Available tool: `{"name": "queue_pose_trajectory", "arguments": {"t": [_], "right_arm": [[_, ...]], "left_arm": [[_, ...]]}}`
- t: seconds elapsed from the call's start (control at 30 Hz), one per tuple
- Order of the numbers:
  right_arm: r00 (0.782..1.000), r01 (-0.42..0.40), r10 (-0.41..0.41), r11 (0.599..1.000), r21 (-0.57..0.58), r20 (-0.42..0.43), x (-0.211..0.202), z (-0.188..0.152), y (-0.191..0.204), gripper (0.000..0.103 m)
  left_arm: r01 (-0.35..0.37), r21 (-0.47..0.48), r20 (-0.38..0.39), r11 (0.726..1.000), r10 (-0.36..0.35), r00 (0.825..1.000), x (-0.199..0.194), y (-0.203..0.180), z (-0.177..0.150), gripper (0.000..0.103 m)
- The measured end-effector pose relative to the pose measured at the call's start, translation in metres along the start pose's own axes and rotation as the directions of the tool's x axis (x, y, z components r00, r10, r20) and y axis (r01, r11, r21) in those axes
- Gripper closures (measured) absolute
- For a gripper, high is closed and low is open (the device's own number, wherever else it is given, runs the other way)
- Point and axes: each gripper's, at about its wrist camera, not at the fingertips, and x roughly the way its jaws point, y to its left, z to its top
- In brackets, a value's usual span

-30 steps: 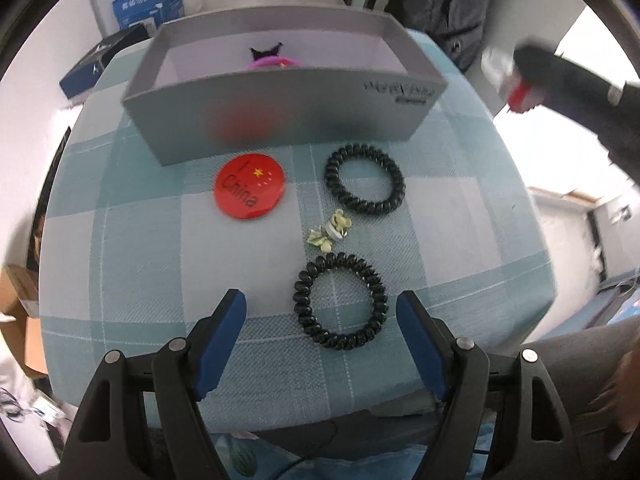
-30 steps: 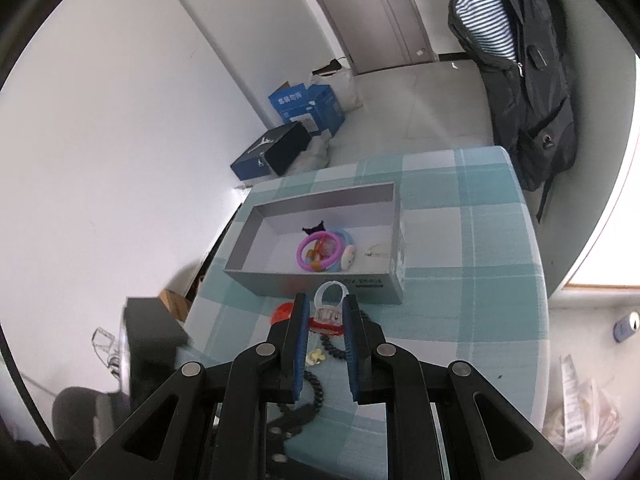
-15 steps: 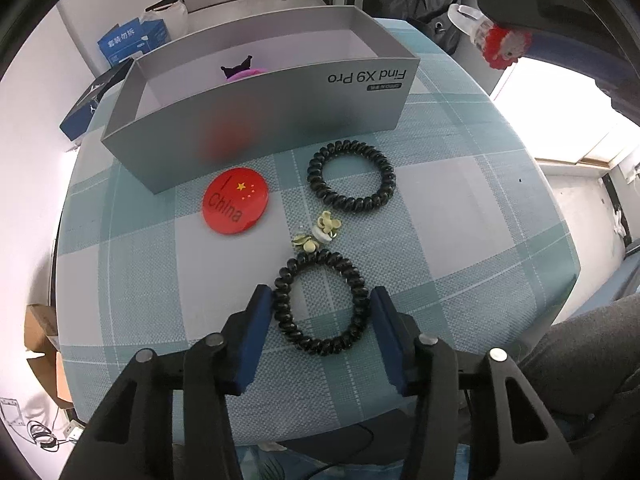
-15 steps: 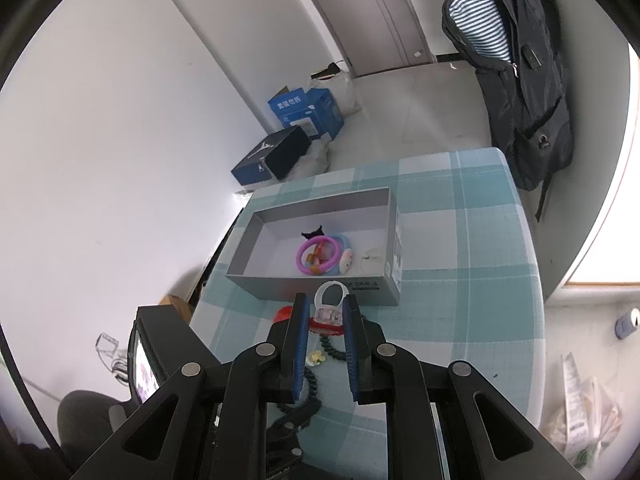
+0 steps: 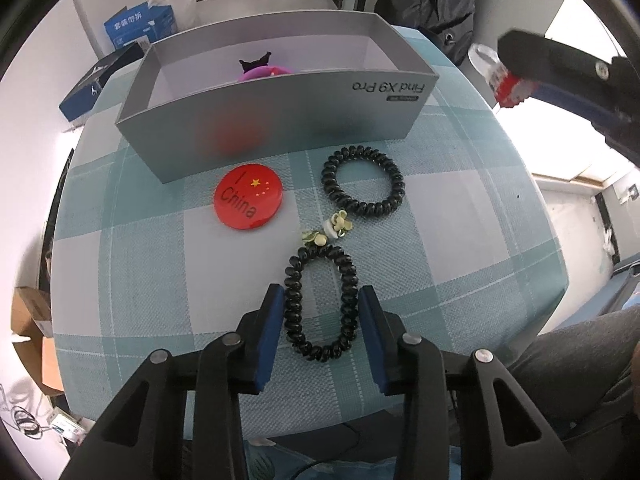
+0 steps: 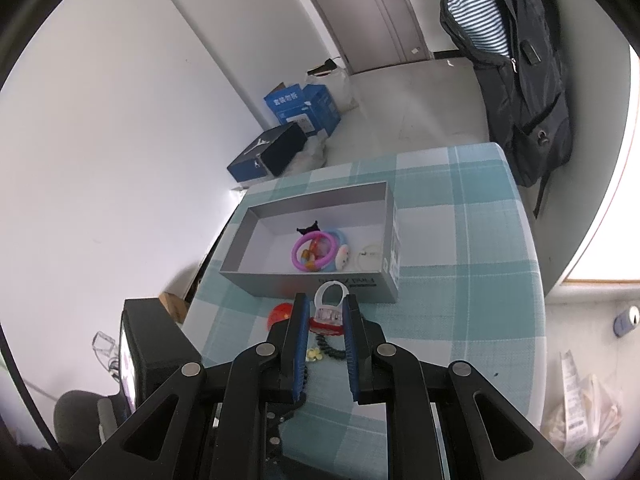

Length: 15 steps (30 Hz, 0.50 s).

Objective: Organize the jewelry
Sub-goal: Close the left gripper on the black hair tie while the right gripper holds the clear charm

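Closing on the nearer black coil hair tie, the left gripper is pressing its blue pads against both flanks of the loop, which is already being squeezed into a narrow oval on the checked tablecloth; the jaws are narrowing at this moment with the tie between them. Lying just beyond the loop's far end is a small flower clip, apparently touching it, and past that are resting a second coil hair tie and a red badge, both just in front of the grey box. Hovering above the table, the right gripper is clamping a clear toy ring with a red base, its jaws clenched on it. Inside the box are lying a purple ring and other small trinkets. To finish this grasp well, the left jaws probably need to be squeezing until the coil is firmly pinched, since the springy loop is likely to slip or bulge out. Lifting straight up seems wise, so that the flower clip is not being dragged along. The box's near wall is standing high enough that the tie will likely need carrying well over the rim.
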Motion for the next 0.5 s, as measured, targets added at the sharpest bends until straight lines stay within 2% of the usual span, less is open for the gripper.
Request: {"name": "queue_pose_trajectory", "arguments": {"t": [0.27,0.5], "right_arm": [[1.0,0.001,-0.001,1.0,0.006,-0.001,0.003,0.0,-0.001,0.087],[1.0,-0.011,0.011,0.999,0.036,-0.016,0.003,0.003,0.003,0.087]], "left_arm": [[0.023,-0.074,0.045,0.997,-0.02,0.999,-0.016,0.017,0.007,0.071],[0.085,-0.142,0.101,0.986,-0.071,0.992,-0.04,0.037,0.024,0.071]]}}
